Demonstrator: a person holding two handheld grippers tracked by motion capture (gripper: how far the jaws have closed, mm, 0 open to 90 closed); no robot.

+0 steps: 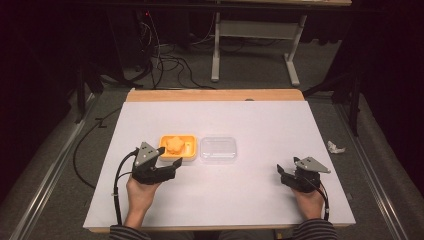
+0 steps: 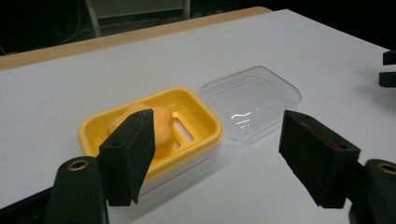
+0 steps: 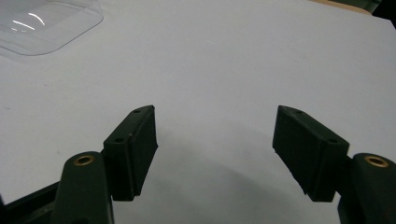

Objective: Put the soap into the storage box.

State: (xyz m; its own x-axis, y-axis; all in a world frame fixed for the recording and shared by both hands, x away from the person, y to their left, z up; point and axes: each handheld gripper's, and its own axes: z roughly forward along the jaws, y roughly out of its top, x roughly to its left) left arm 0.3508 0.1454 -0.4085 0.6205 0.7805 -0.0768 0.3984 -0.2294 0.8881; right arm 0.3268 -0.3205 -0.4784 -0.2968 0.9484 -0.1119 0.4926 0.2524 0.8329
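Soap dish: yellow rectangular plastic dish (image 1: 186, 146) holding an orange lumpy soap (image 1: 174, 144), left of the bench's (image 1: 250, 195) middle.
Lid: clear plastic lid (image 1: 218, 148) flat, just right of the dish.
Left tool (image 1: 167, 166): jaws wide, just near of the dish, holding nothing.
Right tool (image 1: 281, 172): jaws wide, well right of the lid.
Left gripper view: slots in the dish floor (image 2: 183, 129).

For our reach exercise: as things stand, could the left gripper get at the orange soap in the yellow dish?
Probably yes. The left gripper is open just short of the yellow dish, the orange soap lies uncovered, and the clear lid rests beside the dish, not over it.
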